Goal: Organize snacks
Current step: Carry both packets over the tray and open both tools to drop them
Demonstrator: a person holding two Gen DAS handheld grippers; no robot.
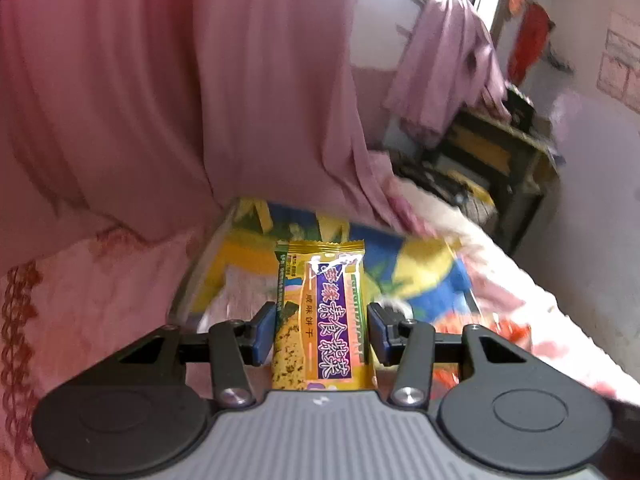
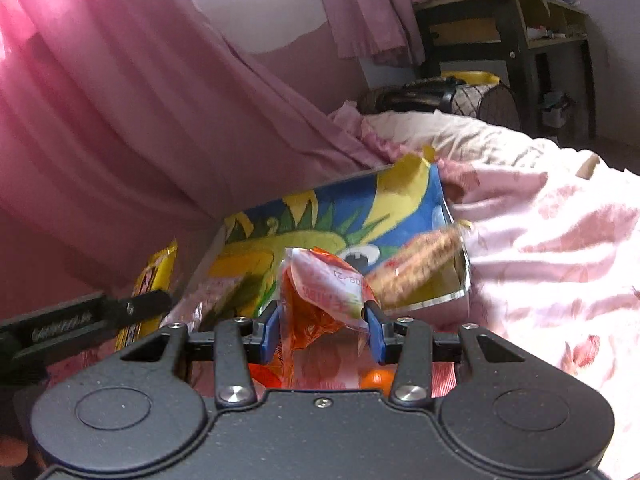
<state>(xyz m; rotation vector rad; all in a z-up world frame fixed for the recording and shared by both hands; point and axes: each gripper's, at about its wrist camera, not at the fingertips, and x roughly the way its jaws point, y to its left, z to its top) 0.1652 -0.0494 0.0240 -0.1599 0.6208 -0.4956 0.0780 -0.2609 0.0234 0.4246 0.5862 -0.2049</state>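
My left gripper (image 1: 322, 322) is shut on a gold biscuit packet (image 1: 320, 292) with a purple label, held lengthwise and raised off the bed. Past it lies a colourful cartoon box (image 1: 424, 268), blue, yellow and green. My right gripper (image 2: 324, 316) is shut on a crinkly orange snack bag (image 2: 316, 288) with a white label, above the near edge of the same box (image 2: 360, 208). A brown snack bar (image 2: 420, 268) lies blurred at the box's right side. The gold packet (image 2: 158, 276) shows at the left of the right wrist view too.
A pink curtain (image 1: 160, 80) hangs along the left and back. The box rests on a pink floral bedspread (image 2: 560, 260). A dark shelf unit (image 2: 508, 40) and a round wire-fronted appliance (image 2: 496, 106) stand beyond the bed. Small orange round things (image 2: 376, 380) lie under my right gripper.
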